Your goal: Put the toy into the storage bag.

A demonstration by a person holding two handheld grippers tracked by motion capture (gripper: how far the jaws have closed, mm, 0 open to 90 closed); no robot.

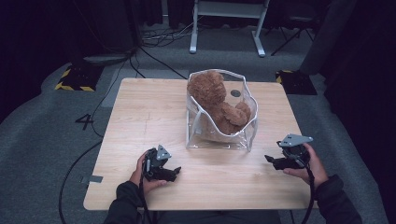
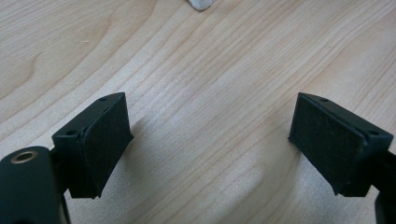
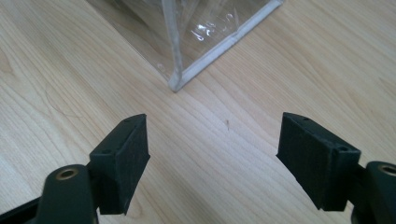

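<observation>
Nearest to us, at the front edge of the pale wooden counter [image 1: 140, 121], we see a person's two hands, each holding a tool. The left tool [image 1: 175, 171] sits low over the wood on our left, its black body tipped with a grey three-cornered plate, jaws pointing toward the counter's middle. In the left gripper view the left tool's two black padded jaws stand wide apart with only bare wood grain between them, so we read it as spread and holding nothing. The right tool [image 1: 269, 159] is at the counter's right side, also carrying a grey plate, its cable trailing down past the dark sleeve. In the right gripper view its jaws likewise gape wide over empty wood, and just beyond them we see the white-trimmed bottom corner of the bag.

Between and beyond the two tools, a little past the middle of the counter, stands a clear plastic bag [image 1: 243, 135] with white piping along its edges and its top open. Inside it we see a brown plush teddy bear [image 1: 215, 100], fuzzy and reddish-brown, sitting slumped with its round head toward the far left of the bag and its body and limbs lower to the right. Neither tool touches the bag.

Farther off, grey carpet [image 1: 46, 116] carries black cables, and the white legs of a table frame [image 1: 226, 23] rise at the back.
</observation>
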